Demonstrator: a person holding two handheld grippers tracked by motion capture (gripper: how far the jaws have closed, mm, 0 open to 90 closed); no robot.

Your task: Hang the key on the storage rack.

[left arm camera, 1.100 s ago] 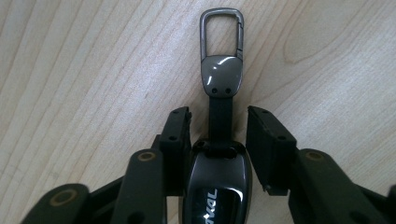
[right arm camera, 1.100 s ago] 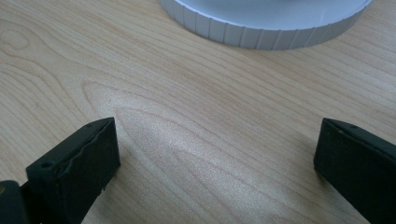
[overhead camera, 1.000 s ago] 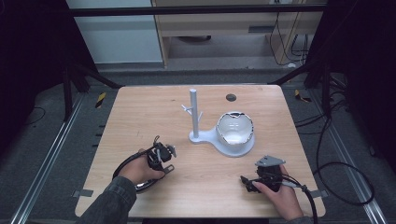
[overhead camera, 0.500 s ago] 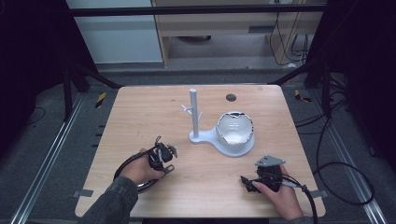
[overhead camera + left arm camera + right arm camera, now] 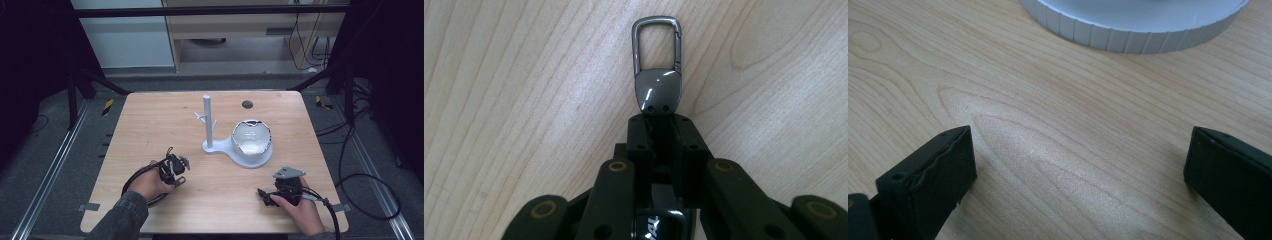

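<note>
Fingers: our left gripper [image 5: 659, 122] has just been closing its jaws and now clamps the key clip [image 5: 657, 75]; our right gripper [image 5: 1080, 165] stands wide open over bare wood.
Key clip: we hold it low over the table's [image 5: 150, 120] near-left part.
Surface: pale wood grain; a white stand [image 5: 240, 142] sits mid-table.
Room: we see dark frame rails, grey floor and cables.

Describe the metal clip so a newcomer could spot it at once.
Start at the white stand in the middle of the wooden table, then look towards the near left, where the left tongs have just closed on the clip. It is a small dark-grey carabiner with a glossy body and an open loop, the one metal piece there.
</note>
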